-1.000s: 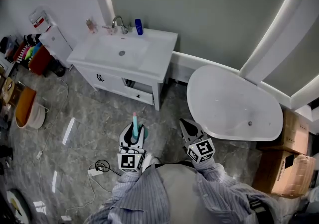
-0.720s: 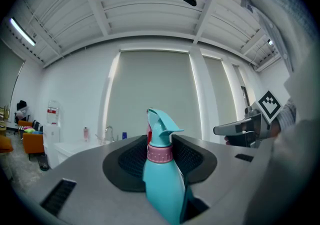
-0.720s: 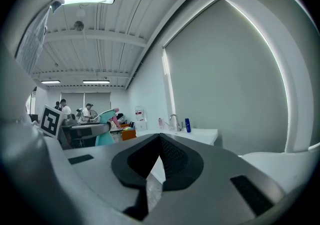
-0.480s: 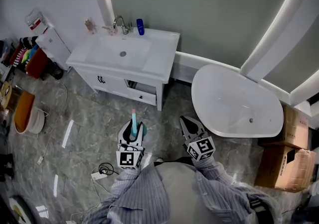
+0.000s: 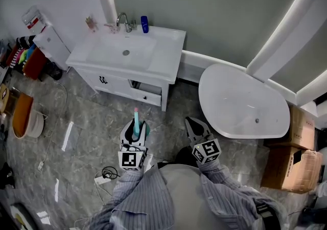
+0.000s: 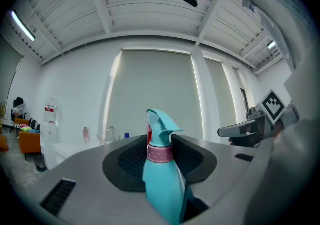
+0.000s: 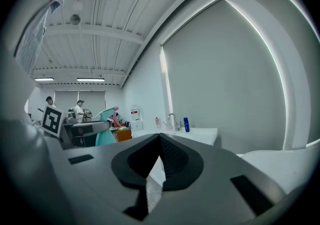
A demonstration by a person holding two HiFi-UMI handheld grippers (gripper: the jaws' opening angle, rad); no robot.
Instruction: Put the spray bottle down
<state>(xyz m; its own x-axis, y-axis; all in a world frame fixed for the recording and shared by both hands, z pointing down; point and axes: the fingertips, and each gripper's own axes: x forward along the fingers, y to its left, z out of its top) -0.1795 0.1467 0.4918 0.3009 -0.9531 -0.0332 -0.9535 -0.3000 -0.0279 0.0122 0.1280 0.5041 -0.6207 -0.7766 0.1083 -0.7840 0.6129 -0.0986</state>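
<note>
Your left gripper [image 5: 135, 133] clamps the teal spray bottle [image 6: 162, 181] upright; your right gripper [image 5: 196, 131] is closed, empty. The vanity surface [image 5: 164, 55] lies ahead, well apart.

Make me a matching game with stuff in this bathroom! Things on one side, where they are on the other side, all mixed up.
Things:
1 spray bottle
2 blue bottle
3 bathtub
4 cardboard boxes

Places:
A beside the tap
B between the sink and the boxes
C in the left tongs
D on the floor, past the bathtub

Pairs: 1-C, 2-A, 3-B, 4-D
</note>
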